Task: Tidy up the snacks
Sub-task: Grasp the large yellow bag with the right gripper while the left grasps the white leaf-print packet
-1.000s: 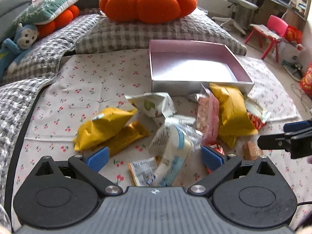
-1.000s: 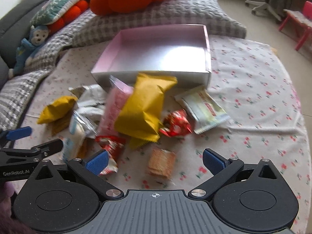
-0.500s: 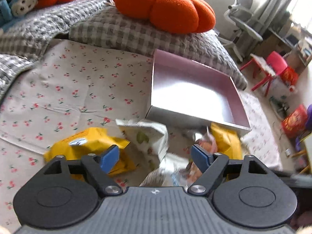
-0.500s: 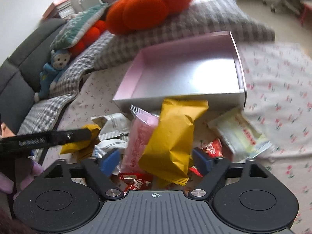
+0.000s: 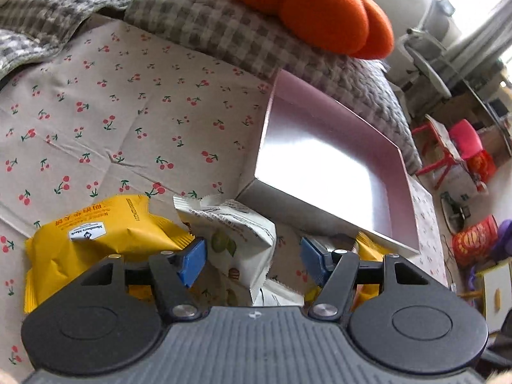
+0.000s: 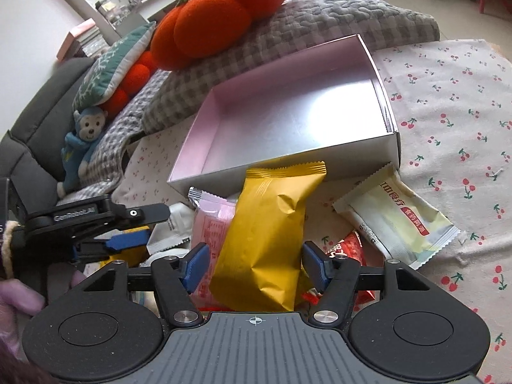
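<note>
Left wrist view: left gripper spread wide, holding nothing, straddling a white crinkled snack packet beside the shallow pink cardboard box, which is bare.

Right wrist view: right gripper likewise wide, flanking a yellow foil pouch unclamped. Judgement: sorting not begun; every snack remains on the bed.

red packet: mostly hidden by yellow bag | pumpkin cushion: top cropped

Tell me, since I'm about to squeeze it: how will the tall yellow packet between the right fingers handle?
The yellow packet looks puffy and creased, so probably light and squashy. Its glossy film may slip. It leans on the box, so it could flop.
</note>
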